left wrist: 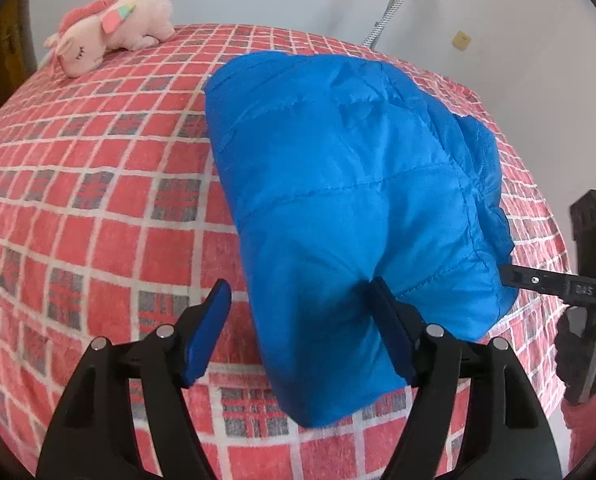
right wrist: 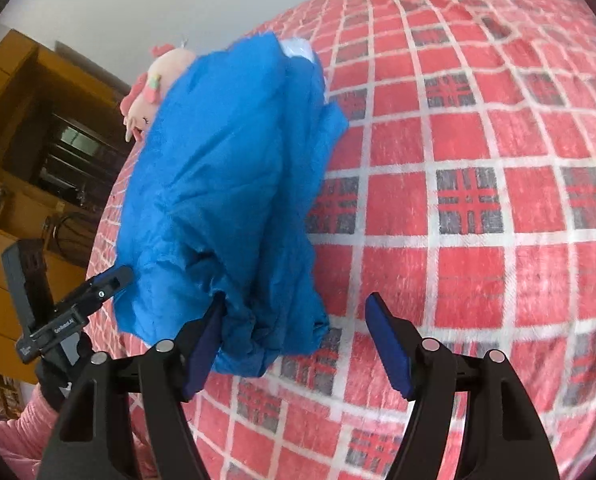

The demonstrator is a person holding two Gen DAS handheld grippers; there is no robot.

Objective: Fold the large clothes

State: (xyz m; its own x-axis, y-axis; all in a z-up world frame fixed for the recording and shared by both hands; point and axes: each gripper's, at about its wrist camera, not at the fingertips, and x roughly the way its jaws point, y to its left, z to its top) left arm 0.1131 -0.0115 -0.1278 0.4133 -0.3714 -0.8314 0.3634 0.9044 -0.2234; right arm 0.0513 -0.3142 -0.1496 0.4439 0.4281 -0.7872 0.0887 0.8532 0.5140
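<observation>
a: jacket (left wrist: pixel 350 184), bright blue and quilted, shiny thin shell with stitched channels, folded into a puffy oblong bundle on the bed.

b: and the bed cover?

a: fuzzy red plaid blanket (left wrist: pixel 97 208), white grid lines with grey-and-red checks. a pink plush unicorn (left wrist: pixel 113 32) lies near the far edge, well apart from the bundle.

b: left gripper (left wrist: pixel 302 332)?

a: black arms, blue pads, jaws standing wide. the near end of the jacket lies between them; the right-hand pad sits against the fabric, the other pad stands clear of it over the blanket. no pinch.

b: right gripper (right wrist: pixel 295 340)?

a: also wide apart. its left-hand finger (right wrist: pixel 203 344) touches the crumpled end of the jacket (right wrist: pixel 217 184); the other is over bare blanket (right wrist: pixel 478 200). nothing clamped.
</observation>
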